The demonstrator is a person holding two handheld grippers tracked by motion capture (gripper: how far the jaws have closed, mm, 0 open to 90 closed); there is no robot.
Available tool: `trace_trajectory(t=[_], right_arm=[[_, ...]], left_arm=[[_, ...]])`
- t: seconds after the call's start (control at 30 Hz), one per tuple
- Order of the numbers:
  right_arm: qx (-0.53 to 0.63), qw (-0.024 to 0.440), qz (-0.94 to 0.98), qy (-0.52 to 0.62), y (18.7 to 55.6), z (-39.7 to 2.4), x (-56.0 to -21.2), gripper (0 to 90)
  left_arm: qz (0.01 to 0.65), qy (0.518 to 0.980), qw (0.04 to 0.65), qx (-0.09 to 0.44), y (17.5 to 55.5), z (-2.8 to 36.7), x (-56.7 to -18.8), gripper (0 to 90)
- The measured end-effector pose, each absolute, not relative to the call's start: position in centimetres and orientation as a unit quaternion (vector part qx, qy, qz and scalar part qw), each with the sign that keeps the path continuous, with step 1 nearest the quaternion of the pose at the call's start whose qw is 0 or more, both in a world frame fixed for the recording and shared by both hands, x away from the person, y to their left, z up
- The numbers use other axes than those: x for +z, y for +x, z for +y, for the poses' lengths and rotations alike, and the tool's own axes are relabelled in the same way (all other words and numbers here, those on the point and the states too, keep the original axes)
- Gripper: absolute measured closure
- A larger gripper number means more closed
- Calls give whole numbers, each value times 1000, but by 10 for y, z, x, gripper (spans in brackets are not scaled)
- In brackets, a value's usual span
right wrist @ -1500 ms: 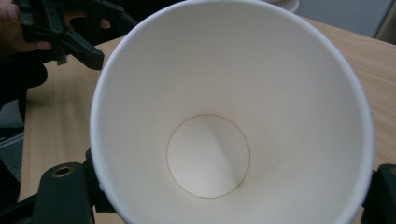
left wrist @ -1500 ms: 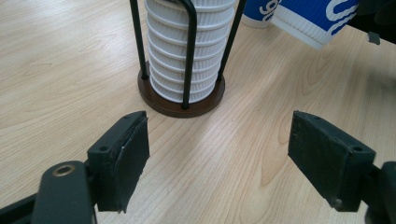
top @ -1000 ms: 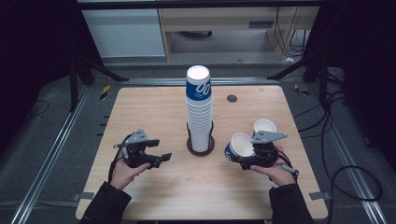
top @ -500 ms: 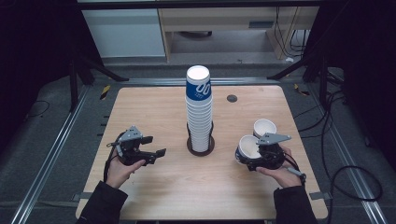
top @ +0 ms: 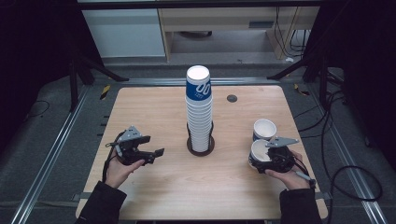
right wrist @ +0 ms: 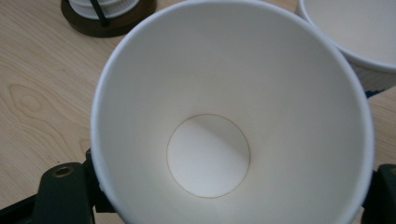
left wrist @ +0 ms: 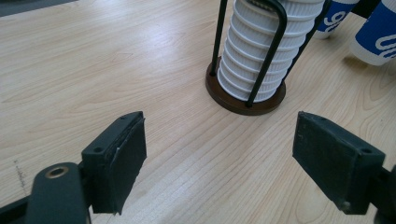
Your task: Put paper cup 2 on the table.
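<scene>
**Cup held beside the second cup, stack in the middle**

Wooden table (top: 154, 107) with a light grain stands in a dark room, on a grey floor with metal rails at both sides; behind it there are pale cabinets, and black cables lie on the floor at the right.

From the high view one sees the whole arrangement. A tall stack of cups (top: 199, 112) stands in a dark round holder (top: 201, 145) in the middle of the table, and the top cup is blue with white print. The right gripper (top: 275, 158) is near the right edge and pinches a paper cup (top: 259, 152), which sits just in front of a second cup (top: 265, 129) standing upright on the table. The left gripper (top: 152, 154) is at the left of the stack, well apart from it.

The right gripper view gives what the high view cannot: it looks straight into the held paper cup (right wrist: 233, 130), white inside with a round bottom, and the black jaws press on its wall from both sides. The second cup (right wrist: 355, 32) is just beside it at the upper right; whether the two touch I cannot tell. A part of the holder (right wrist: 109, 18) shows at the top left.

The left gripper view shows the left gripper (left wrist: 219, 154) with its jaws spread wide and nothing between them. Ahead of them is the holder (left wrist: 243, 100) with its thin black wires around the ribbed white stack of cups (left wrist: 261, 51), and two blue cup walls at the upper right.
</scene>
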State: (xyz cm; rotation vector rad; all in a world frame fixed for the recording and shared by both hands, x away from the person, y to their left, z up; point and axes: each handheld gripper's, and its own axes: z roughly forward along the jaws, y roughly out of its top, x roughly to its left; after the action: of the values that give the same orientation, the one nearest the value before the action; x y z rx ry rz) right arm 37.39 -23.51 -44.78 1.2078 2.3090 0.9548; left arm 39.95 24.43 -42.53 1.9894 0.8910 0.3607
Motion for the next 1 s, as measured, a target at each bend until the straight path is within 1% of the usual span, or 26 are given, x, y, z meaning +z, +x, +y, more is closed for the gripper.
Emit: trace_trajectory(t=[0.43,0.73,0.87,1.0], right_arm=[[293,190,812,468,383,-243,-460,210],[294,193,806,476,385,-248,-463,195],[293,199,807,473,386,-248,-466,110],[299,209,806,466,385,-249,-468,65]], left_arm=[[363,806,443,148,401,246,-428,167],[361,810,440,143,402,245,-430,165],[359,811,439,142,402,245,-430,163],[363,812,435,143,402,245,-431,160]])
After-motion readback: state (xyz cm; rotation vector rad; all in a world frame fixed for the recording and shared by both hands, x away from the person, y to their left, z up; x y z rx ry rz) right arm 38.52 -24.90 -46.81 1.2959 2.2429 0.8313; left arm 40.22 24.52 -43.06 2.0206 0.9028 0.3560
